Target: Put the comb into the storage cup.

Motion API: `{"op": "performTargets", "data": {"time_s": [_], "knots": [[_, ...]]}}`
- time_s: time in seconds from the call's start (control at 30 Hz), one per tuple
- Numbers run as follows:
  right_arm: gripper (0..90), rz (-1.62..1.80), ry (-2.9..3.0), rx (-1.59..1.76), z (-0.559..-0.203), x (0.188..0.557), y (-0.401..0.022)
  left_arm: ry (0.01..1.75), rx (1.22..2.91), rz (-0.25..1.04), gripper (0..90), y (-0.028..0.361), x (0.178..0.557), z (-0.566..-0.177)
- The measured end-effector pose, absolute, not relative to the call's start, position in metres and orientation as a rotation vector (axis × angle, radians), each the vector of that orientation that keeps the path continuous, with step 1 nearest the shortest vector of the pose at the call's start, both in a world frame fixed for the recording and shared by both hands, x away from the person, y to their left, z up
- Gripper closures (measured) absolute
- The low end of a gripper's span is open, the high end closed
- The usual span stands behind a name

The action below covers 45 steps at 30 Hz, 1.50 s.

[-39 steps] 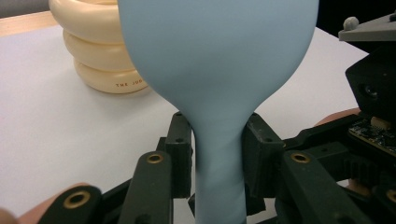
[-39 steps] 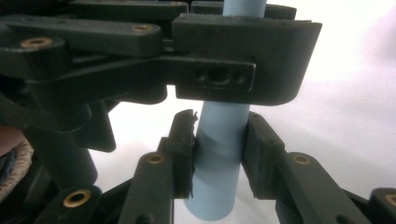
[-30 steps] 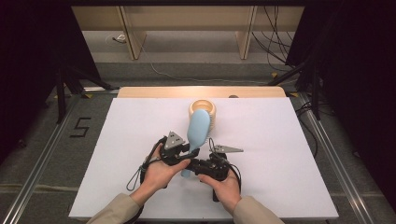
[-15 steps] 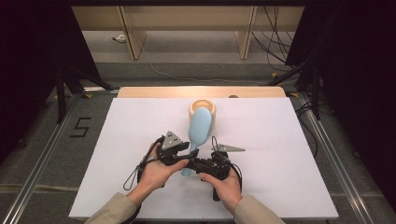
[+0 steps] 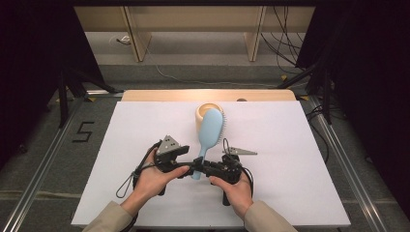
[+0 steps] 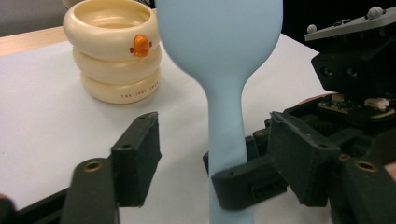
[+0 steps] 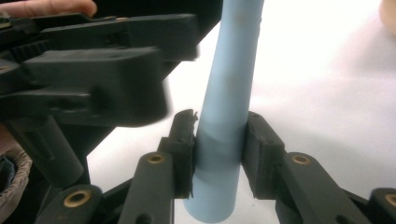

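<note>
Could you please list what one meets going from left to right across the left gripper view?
Cream ringed cup → left gripper's left finger → blue hairbrush handle → left gripper's right finger → the other gripper's body with its grey plate.

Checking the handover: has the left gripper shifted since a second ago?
Yes. The left gripper slid slightly left, away from the cream cup, jaws just opening off the brush handle.

White table (image 5: 300, 145); grey floor (image 5: 43, 145); dark walls
</note>
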State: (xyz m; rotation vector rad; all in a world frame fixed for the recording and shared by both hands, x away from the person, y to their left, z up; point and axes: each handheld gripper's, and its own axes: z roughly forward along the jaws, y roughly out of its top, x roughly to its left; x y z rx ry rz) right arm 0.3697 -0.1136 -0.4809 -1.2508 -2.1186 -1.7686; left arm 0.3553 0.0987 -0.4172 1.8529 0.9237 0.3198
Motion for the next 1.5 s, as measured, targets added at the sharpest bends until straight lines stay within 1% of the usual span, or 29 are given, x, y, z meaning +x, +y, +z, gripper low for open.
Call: {"op": "performTargets", "data": {"time_s": [0.03,0.07,0.17,0.2,0.3,0.33,0.37,0.4,0.47,0.53,0.77,0.97,1.17,1.5], "knots": [[67.6,-1.768,-2.119,-1.255,-0.481,0.370,-0.114,0.929,1.853,0.317,29.6,0.101,0.355,-0.417],[67.6,-1.768,-2.119,-1.255,-0.481,0.370,-0.114,0.931,1.855,0.316,29.6,0.103,0.354,-0.417],[67.6,-1.769,-2.115,-1.266,-0.480,0.372,-0.116,0.929,1.886,0.326,18.9,0.109,0.352,-0.420],[67.6,-1.772,-2.113,-1.267,-0.480,0.372,-0.117,0.937,1.888,0.331,16.9,0.112,0.352,-0.422],[67.6,-1.776,-2.113,-1.275,-0.480,0.373,-0.118,0.954,1.877,0.309,14.9,0.119,0.351,-0.424],[67.6,-1.778,-2.114,-1.279,-0.480,0.374,-0.120,0.944,1.879,0.305,10.5,0.122,0.350,-0.424],[67.6,-1.778,-2.114,-1.279,-0.480,0.374,-0.120,0.933,1.885,0.305,10.5,0.124,0.350,-0.424],[67.6,-1.782,-2.115,-1.281,-0.479,0.375,-0.121,0.930,1.883,0.305,7.0,0.126,0.349,-0.424],[67.5,-1.782,-2.116,-1.282,-0.479,0.375,-0.121,0.928,1.872,0.303,6.2,0.131,0.348,-0.423],[67.5,-1.786,-2.113,-1.289,-0.478,0.376,-0.123,0.925,1.869,0.321,1.1,0.135,0.347,-0.423],[67.6,-1.790,-2.118,-1.297,-0.477,0.378,-0.126,0.952,1.879,0.396,0.0,0.154,0.346,-0.435],[67.5,-1.800,-2.122,-1.294,-0.475,0.379,-0.127,0.969,1.848,0.449,0.0,0.173,0.344,-0.443],[67.6,-1.804,-2.126,-1.290,-0.473,0.380,-0.129,0.986,1.842,0.468,0.0,0.185,0.343,-0.452],[67.5,-1.816,-2.127,-1.293,-0.470,0.384,-0.133,1.011,1.826,0.472,0.0,0.194,0.344,-0.458]]}}
